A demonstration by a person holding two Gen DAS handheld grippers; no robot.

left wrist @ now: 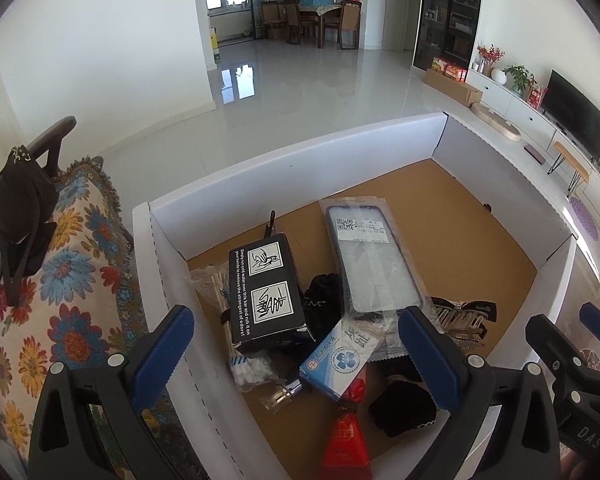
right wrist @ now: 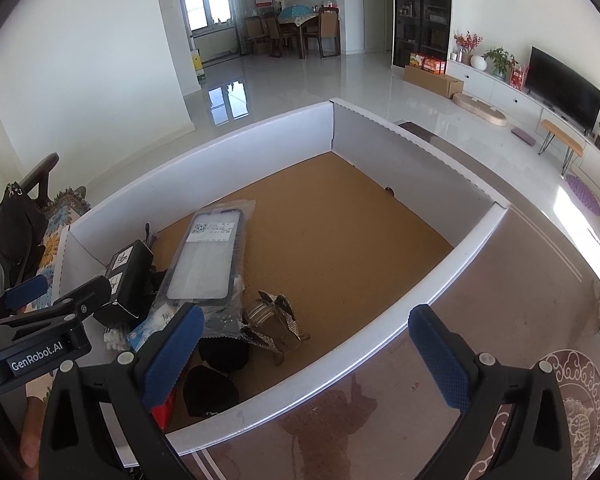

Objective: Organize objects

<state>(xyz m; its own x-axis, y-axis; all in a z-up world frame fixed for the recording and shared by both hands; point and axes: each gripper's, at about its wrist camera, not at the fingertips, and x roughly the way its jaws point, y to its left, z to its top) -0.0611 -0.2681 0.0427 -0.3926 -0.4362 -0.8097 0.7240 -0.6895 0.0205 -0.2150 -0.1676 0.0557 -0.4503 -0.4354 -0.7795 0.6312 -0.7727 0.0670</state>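
1. The task looks barely begun: the small things lie in 1 loose heap in the near left corner of the white cardboard tray (left wrist: 300, 152), and most of its brown floor is bare.
2. In that heap: a black box (left wrist: 266, 288) leaning on a bag of cotton swabs (left wrist: 252, 372), a phone case in a clear sleeve (left wrist: 374, 264) resting over a blue-and-white packet (left wrist: 340, 356), a hair clip (right wrist: 274, 316) just beside them, a red pouch (left wrist: 346, 436) and dark cloth items at the near edge.
3. Nothing seems sorted or lined up yet; I judge that all the spreading or grouping is left to do.
4. The left hand-held gripper (left wrist: 296, 356) hangs released over the heap, grasping nothing.
5. The right hand-held gripper (right wrist: 306, 356) is also released, wide and empty, over the tray's near right wall.
6. The tray sits on a dark brown desk (right wrist: 500, 320) with a pale pattern.
7. Around it: a floral throw (left wrist: 80, 280) on a seat at left, a glossy white floor (right wrist: 300, 80), a television (right wrist: 564, 92) at right, and a dining table far back.
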